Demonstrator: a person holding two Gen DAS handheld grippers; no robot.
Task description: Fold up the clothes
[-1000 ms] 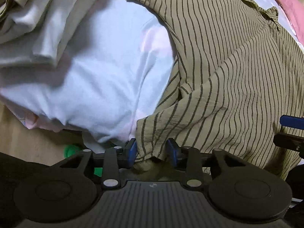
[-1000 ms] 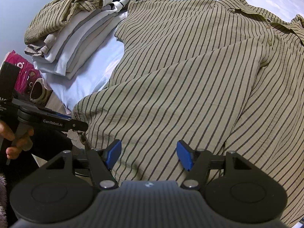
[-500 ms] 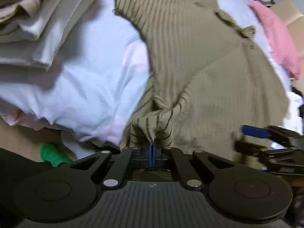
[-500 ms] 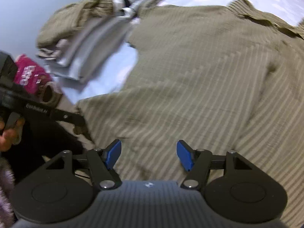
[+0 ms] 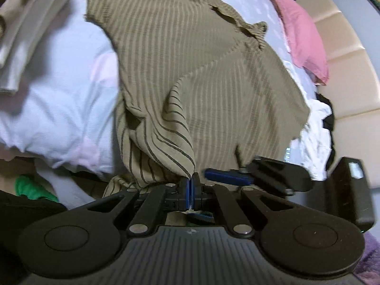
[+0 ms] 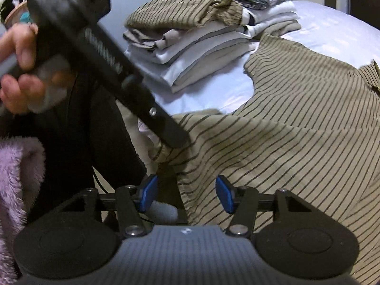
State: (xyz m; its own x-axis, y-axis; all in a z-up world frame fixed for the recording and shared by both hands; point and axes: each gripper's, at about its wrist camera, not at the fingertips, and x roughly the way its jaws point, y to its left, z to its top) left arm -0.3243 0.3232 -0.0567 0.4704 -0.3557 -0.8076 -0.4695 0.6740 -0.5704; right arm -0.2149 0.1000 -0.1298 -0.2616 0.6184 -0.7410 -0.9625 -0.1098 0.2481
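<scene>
Bed (image 5: 59, 109), pale sheet, beige padded headboard (image 5: 344, 54) behind; pink pillow (image 5: 301, 35) lying at its head. Striped shirt (image 5: 213, 83), olive with dark lines, lying spread across the sheet, collar toward the pillow. Stack of folded clothes (image 6: 209, 40) sitting beside the shirt, near the bed's edge. Left gripper (image 5: 191, 190): jaws pressing together on the shirt's lower hem, a peak of cloth rising from the pinch. Right gripper (image 6: 186, 193): jaws standing wide, straddling the hem's edge just beside the left gripper, pads clear of the cloth. Hand (image 6: 21, 64) gripping the left gripper's handle.
</scene>
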